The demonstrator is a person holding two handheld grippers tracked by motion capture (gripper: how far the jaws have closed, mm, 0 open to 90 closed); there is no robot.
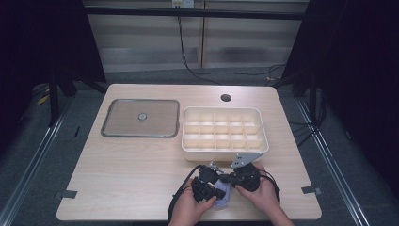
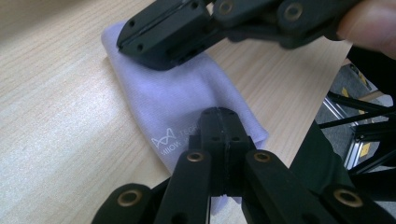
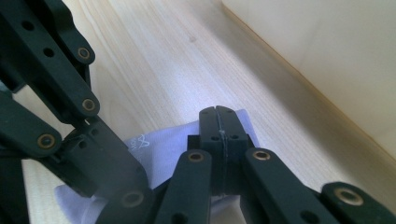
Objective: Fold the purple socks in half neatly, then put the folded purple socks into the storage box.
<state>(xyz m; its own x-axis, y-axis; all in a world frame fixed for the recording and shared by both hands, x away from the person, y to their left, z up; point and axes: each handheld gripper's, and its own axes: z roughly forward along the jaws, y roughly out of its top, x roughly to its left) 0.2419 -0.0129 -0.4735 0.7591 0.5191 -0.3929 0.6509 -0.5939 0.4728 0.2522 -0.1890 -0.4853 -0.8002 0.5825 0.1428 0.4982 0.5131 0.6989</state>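
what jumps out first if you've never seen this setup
Two black grippers meet at the table's near edge, the left gripper and the right gripper, both with jaws shut over a small pale lilac cloth lying on the wood. Behind them stands a white divided tray; left of it lies a flat clear lid.

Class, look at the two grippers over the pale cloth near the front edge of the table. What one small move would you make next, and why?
Probably lift the cloth slightly off the table. Both the left gripper and the right gripper have their jaws shut over it, at opposite ends, while it lies flat on the wood. The empty divided tray sits just beyond, a likely destination.
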